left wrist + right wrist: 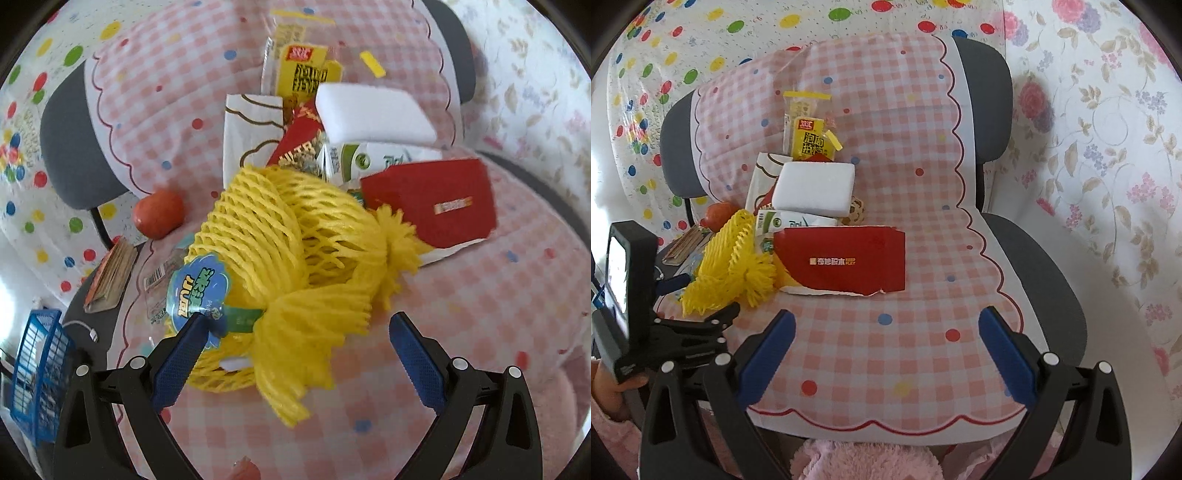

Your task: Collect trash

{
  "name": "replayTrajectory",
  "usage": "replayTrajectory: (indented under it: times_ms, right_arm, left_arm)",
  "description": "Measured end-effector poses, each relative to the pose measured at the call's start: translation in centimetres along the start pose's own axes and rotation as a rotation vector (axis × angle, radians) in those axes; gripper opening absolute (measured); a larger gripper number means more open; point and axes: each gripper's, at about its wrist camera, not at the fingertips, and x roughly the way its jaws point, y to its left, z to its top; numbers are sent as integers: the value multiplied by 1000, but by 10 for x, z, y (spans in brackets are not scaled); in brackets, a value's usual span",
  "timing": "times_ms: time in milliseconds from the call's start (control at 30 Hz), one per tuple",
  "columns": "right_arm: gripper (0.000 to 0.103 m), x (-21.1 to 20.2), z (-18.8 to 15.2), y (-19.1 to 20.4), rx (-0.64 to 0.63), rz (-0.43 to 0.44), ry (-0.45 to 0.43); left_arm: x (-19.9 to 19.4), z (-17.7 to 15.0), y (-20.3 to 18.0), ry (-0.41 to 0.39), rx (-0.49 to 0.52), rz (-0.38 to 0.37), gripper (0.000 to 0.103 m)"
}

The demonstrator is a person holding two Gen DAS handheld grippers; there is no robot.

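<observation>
Pink checked cloth (905,155) covers a grey office chair (1049,266), where one heap of trash holds one yellow foam net (295,258), one white foam block (814,190), one red card sleeve (846,258) and two yellow snack wrappers (805,122). The left gripper (299,328) gapes wide around the net's near end, and the right gripper (886,325) hangs open over bare cloth. One orange fruit (159,213) sits beside the heap, while the milk carton (369,158) is half buried.
</observation>
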Motion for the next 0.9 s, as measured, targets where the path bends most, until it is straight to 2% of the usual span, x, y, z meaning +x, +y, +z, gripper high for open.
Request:
replayTrajectory:
  times_ms: [167,267,300,333,467,533,633,767,900]
  right_arm:
    - [97,9,0,-1,8,9,16]
    - [97,10,-3,0,1,8,20]
    - [97,9,-5,0,1,7,21]
    - [97,8,-6,0,2,8,21]
    - [97,1,-10,0,0,2,12]
    - [97,-3,-12,1,-1,2,7]
    - [97,-10,-16,3,-8,5,1]
    - [97,-13,-20,4,-10,16,-11]
    - [97,-11,-21,10,-5,47,-19]
  left_arm:
    - [17,1,1,21,6,63,96]
    - [16,1,2,3,6,88,91]
    - [15,1,2,-4,7,91,83]
    - [12,0,4,-14,7,91,62]
    - [-1,-1,16,-47,-39,64,50]
    - [-13,-3,23,-81,-67,23,39]
    - [-48,-8,36,-169,-101,-43,25]
    - [-102,-15,61,-270,-179,-123,22]
    - [-136,-26,86,-330,-230,-88,22]
